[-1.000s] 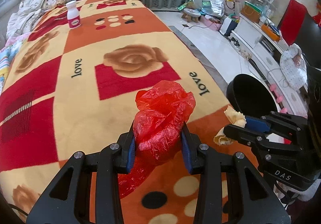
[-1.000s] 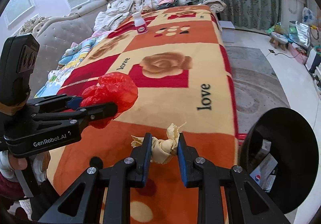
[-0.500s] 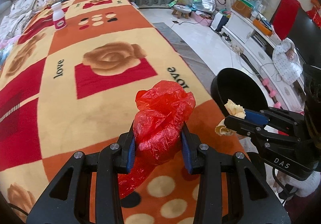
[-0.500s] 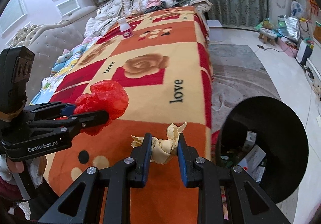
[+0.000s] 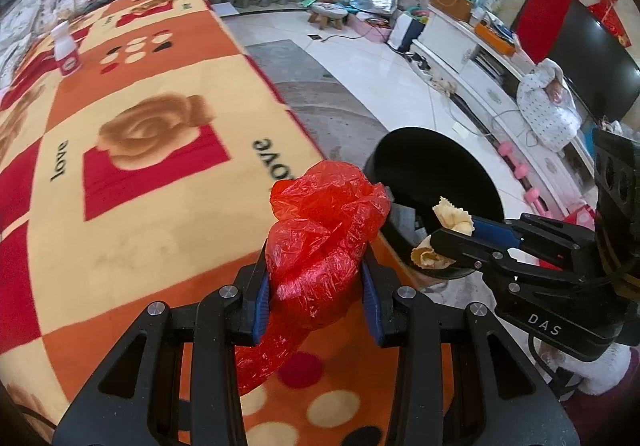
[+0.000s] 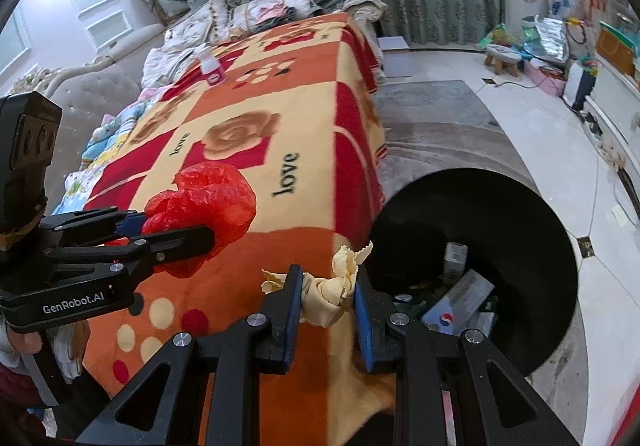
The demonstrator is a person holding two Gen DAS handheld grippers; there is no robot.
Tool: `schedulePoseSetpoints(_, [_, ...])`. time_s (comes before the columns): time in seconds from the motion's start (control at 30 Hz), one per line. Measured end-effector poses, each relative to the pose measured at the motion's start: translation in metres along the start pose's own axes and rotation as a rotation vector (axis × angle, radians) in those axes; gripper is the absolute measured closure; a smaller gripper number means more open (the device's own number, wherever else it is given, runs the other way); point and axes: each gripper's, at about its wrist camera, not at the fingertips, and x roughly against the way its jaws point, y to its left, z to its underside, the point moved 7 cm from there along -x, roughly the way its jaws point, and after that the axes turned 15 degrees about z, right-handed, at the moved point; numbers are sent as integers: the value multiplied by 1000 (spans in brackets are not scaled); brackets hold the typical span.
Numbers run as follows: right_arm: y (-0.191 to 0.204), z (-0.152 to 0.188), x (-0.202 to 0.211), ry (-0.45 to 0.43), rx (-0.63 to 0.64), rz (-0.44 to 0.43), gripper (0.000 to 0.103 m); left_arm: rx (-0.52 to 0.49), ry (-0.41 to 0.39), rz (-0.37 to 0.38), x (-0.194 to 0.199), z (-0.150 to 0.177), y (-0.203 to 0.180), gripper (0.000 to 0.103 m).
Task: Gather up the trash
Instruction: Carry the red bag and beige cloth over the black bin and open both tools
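My left gripper (image 5: pixel 316 304) is shut on a crumpled red plastic bag (image 5: pixel 324 234), held above the near right corner of the blanket-covered table. My right gripper (image 6: pixel 326 296) is shut on a wad of cream paper (image 6: pixel 332 286), right at the table's edge beside the open black trash bin (image 6: pixel 516 214). In the left wrist view the right gripper (image 5: pixel 448 238) holds the cream paper (image 5: pixel 450 216) over the rim of the trash bin (image 5: pixel 424 150). The right wrist view shows the left gripper (image 6: pixel 208 232) with the red bag (image 6: pixel 212 202) to my left. Boxes and wrappers lie inside the bin.
A white bottle with a pink label (image 5: pixel 66 52) stands far back on the orange and red blanket (image 5: pixel 160 206). Pillows and curtains lie beyond. A grey rug and white tiled floor (image 6: pixel 520 118) spread right of the table, with a small stool (image 6: pixel 502 56) and clutter farther off.
Both grippers have moved right along the table toward the bin, each keeping its grip. The bin now looms larger and the cream paper has reached its rim.
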Motion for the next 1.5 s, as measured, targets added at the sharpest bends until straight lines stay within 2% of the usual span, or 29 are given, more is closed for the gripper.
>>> schedulePoseSetpoints(0.43, [-54, 10, -2, 22, -83, 60, 80, -41, 26, 60, -32, -19, -39, 67])
schedulePoseSetpoints(0.8, [-90, 18, -12, 51, -138, 98, 80, -35, 50, 122, -63, -29, -60, 67])
schedulePoseSetpoints(1.07, [-105, 20, -17, 63, -169, 110, 80, -26, 56, 146, -73, -33, -65, 67])
schedulePoseSetpoints(1.5, [-107, 21, -22, 74, -187, 111, 80, 3, 55, 212, -85, -37, -69, 64])
